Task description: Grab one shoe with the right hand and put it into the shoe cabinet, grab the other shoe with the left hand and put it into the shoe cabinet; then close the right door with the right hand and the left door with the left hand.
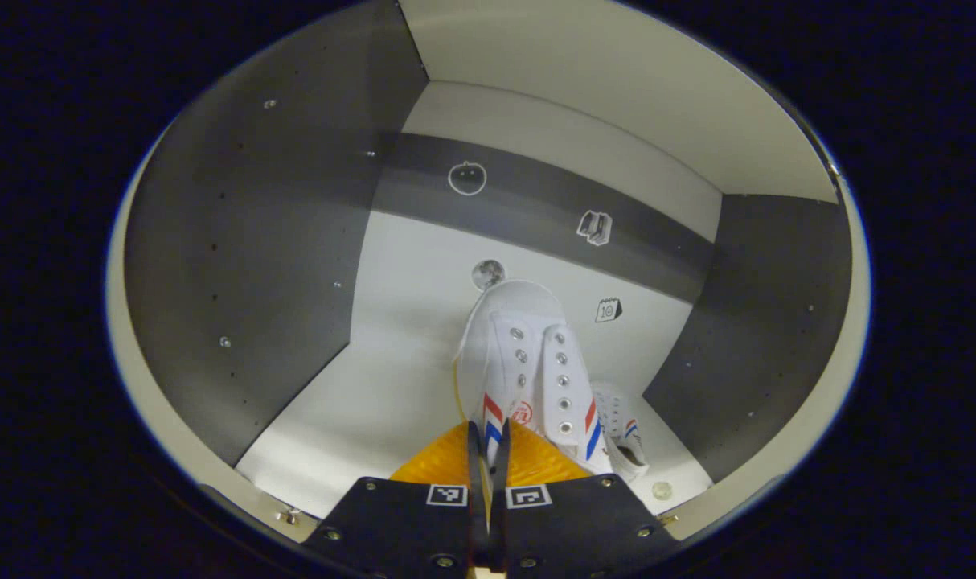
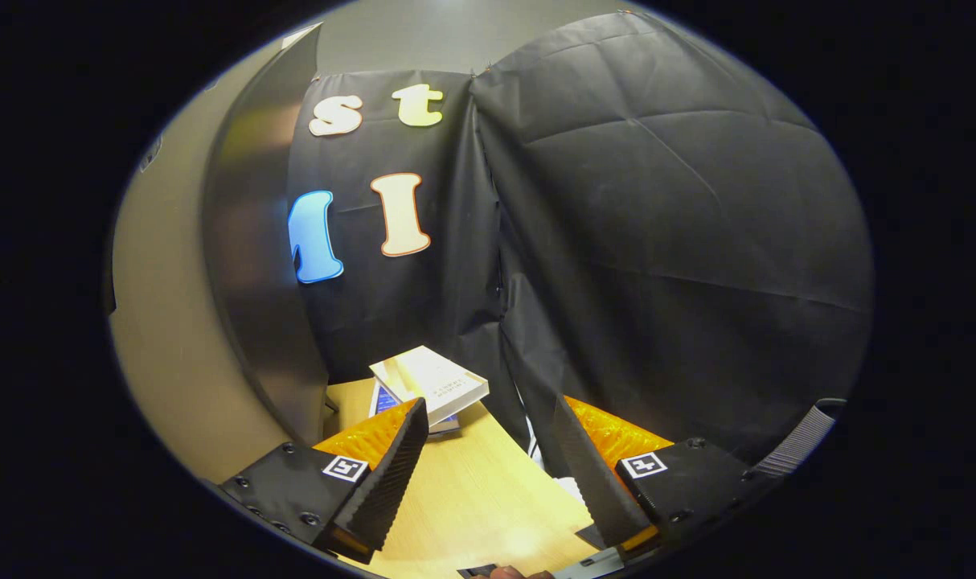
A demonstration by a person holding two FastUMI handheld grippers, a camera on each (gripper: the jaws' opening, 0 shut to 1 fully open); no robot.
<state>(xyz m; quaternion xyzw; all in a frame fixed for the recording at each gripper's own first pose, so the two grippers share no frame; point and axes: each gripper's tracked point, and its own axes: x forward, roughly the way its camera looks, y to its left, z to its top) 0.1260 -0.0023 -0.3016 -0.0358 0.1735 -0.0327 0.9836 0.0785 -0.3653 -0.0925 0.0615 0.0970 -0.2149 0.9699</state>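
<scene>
In the left gripper view I look into the shoe cabinet (image 1: 255,241), which has grey side walls and a white floor. My left gripper (image 1: 488,441) is shut on the heel edge of a white shoe (image 1: 536,362) with red and blue stripes. Its toe points at the back wall. Whether its sole touches the floor I cannot tell. The second white shoe (image 1: 623,426) lies on the cabinet floor just to its right, partly hidden behind it. In the right gripper view my right gripper (image 2: 488,410) is open and holds nothing above a wooden table (image 2: 472,498).
An open grey cabinet door (image 2: 255,281) stands at the left of the right gripper view, close to that gripper. A white box (image 2: 433,384) lies on the table past the fingers, against the black cloth wall. Small stickers mark the cabinet's back wall (image 1: 536,201).
</scene>
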